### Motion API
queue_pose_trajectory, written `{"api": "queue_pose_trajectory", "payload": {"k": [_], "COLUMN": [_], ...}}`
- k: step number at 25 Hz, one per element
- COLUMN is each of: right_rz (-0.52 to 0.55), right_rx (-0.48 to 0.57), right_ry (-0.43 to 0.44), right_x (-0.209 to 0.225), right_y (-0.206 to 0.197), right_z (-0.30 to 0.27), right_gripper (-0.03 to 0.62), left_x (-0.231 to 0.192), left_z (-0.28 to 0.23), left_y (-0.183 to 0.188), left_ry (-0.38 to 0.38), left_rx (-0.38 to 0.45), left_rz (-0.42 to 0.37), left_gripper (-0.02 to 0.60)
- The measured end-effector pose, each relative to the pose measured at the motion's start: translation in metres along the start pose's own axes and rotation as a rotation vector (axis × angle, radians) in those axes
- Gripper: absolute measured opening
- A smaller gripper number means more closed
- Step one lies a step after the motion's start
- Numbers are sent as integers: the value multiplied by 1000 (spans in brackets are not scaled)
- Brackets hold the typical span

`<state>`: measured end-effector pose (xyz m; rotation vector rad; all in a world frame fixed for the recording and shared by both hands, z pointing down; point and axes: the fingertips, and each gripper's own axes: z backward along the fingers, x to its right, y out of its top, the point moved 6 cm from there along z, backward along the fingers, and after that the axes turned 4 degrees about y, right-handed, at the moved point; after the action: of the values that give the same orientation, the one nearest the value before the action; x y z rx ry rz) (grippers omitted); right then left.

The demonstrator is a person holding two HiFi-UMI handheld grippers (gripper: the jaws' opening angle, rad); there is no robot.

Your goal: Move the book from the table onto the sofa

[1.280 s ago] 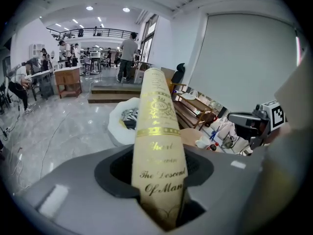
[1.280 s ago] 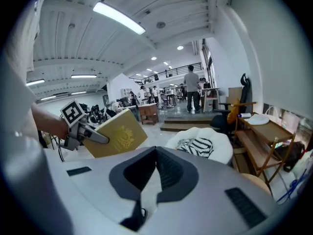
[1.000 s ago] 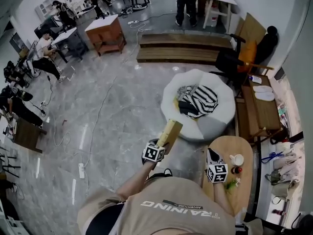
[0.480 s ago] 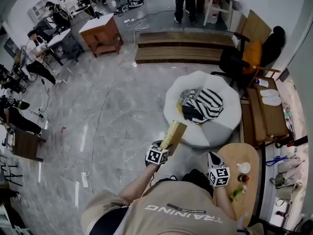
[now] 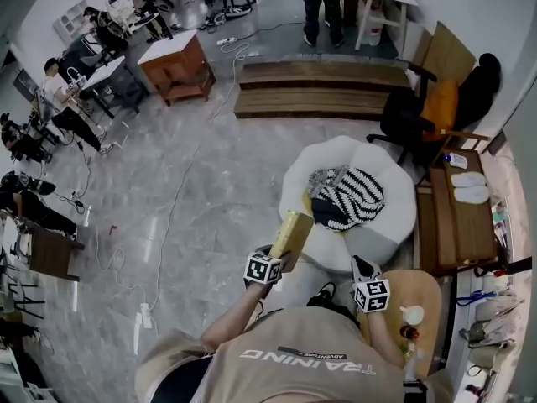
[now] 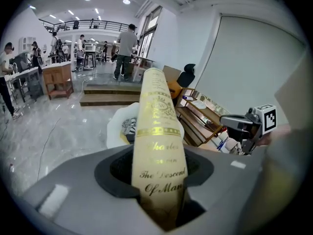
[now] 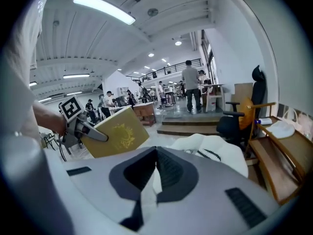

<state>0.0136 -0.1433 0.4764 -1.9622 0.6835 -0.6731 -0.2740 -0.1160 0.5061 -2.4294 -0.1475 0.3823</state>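
Observation:
A tan hardback book (image 5: 292, 233) with gold lettering stands upright in my left gripper (image 5: 279, 257), which is shut on its lower end. In the left gripper view its spine (image 6: 159, 146) rises between the jaws. The book hangs at the near left edge of the white round sofa (image 5: 382, 225), where a black-and-white striped cloth (image 5: 351, 195) lies. My right gripper (image 5: 362, 269) hovers by the sofa's near edge, over the far end of the round wooden table (image 5: 428, 288). In the right gripper view its jaws (image 7: 155, 156) meet with nothing between them, and the book (image 7: 116, 132) shows at left.
A white mug (image 5: 411, 315) and small items sit on the round table. A wooden bench (image 5: 457, 217) and a dark chair (image 5: 411, 116) stand to the right of the sofa, low wooden steps (image 5: 319, 86) behind it. Cables (image 5: 168, 217) trail over the grey floor at left.
Both grippers and the book have moved forward toward the sofa. The sofa is now closer in view, and the round table has slipped back beneath my right arm.

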Motion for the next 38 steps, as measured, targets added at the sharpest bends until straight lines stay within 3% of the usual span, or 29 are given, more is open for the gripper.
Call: {"api": "queue_pose_trajectory", "payload": {"k": [8,19,24,38], "right_rz": [83,1,-14,2], "right_rx": [31,-19,-26,6], "right_ry": [63,24,-54,-231], "right_x": [63,84,81,131], "right_y": [45,33,46,131], "right_z": [-42,-53,-62,-157], "right_gripper": [5,5,5,5], "left_x": [13,12,-11,-75], "left_z": [-45,-91,-104,-207], "left_y": [67,99,113,211], "left_ry": [19,-42,-103,-237], "left_rx": [40,4,-19,-68], "left_rz": [6,0,-16,-117], "left_gripper": [210,210,210,210]}}
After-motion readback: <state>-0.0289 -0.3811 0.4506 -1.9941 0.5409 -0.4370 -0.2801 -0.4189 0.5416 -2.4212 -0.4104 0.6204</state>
